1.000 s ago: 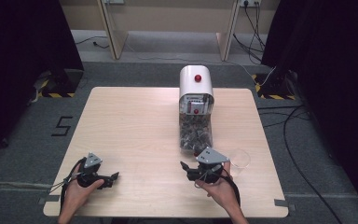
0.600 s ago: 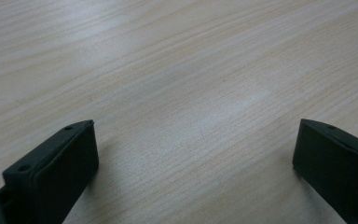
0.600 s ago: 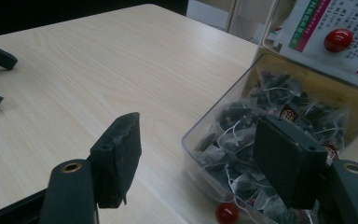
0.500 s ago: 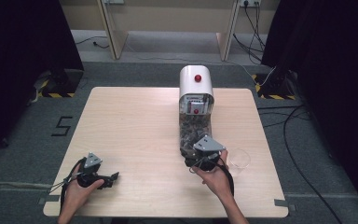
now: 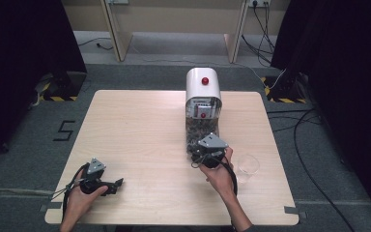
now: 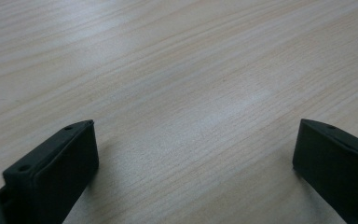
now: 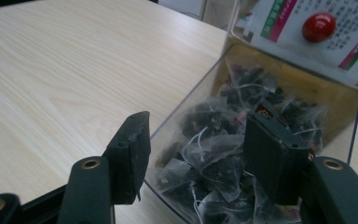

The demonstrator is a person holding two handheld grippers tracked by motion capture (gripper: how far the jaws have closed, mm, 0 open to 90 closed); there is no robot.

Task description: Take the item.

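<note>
On the pale wooden table (image 5: 140,125), your right gripper (image 7: 196,149) hangs with jaws spread over the tea bags (image 7: 214,149) in the clear bin (image 7: 186,116). One jaw could clip the bin wall. Your left gripper (image 6: 191,163) rests spread, empty.

Light falls from overhead, even and fairly bright on the pale wooden table (image 5: 140,140), while dark curtains (image 5: 24,58) at both sides swallow it. The high view is soft, low in detail, and slightly bowed at its edges. Shadows are faint; a small one sits under the left gripper (image 5: 107,186). In the left gripper view a broad whitish sheen crosses the wood grain, and the near jaws blur. In the right gripper view the clear bin (image 7: 279,130) of tea bags (image 7: 214,149) catches reflections; its red knob (image 7: 319,25) shows a highlight, and the label text behind is out of focus.
</note>
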